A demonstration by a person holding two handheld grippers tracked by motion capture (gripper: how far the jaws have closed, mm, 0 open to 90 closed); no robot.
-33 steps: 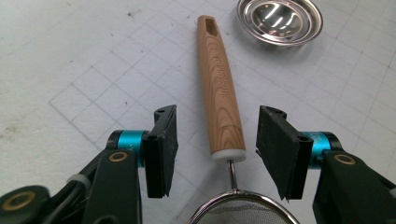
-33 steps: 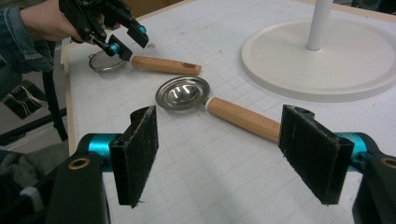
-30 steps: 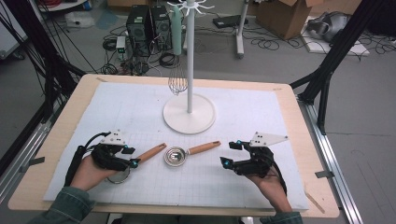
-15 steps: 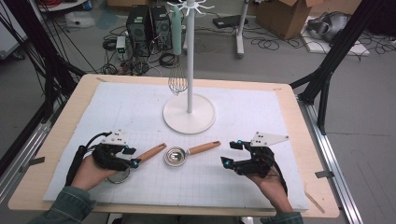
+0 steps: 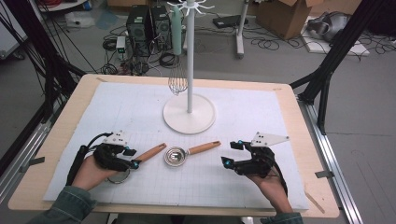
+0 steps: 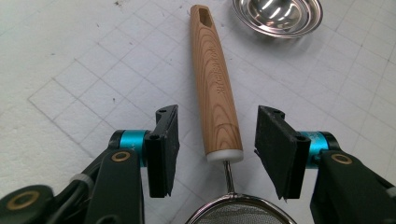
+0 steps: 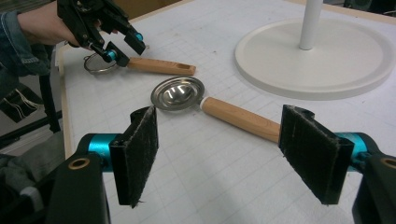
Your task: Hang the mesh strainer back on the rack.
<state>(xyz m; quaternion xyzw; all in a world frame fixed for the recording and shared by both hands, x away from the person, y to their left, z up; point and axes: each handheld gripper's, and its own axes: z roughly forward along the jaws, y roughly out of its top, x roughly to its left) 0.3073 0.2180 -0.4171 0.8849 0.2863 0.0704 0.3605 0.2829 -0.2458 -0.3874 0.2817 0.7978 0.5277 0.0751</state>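
- A white mat (image 5: 116, 112) covers the wooden table (image 5: 308, 140), and a white stand (image 5: 189, 112) rises from its round base at the far middle.
- A whisk (image 5: 177, 83) hangs beside the stand's pole.
- The left gripper (image 5: 132, 157) sits at the near left, held in the person's left hand (image 5: 91, 170); its jaws are spread wide, one to each side of the near end of a strainer's wooden handle (image 6: 215, 88), touching nothing.
- The strainer (image 6: 224, 212) lies flat on the mat, its mesh ring just under the gripper and its handle pointing toward the middle.
- A steel ladle (image 5: 175, 155) with a wooden handle lies at the middle, bowl up, just beyond the strainer handle's tip.
- The right gripper (image 5: 232, 154) hovers at the near right, jaws wide apart and empty, aimed at the ladle's handle (image 7: 240, 119) but apart from it.
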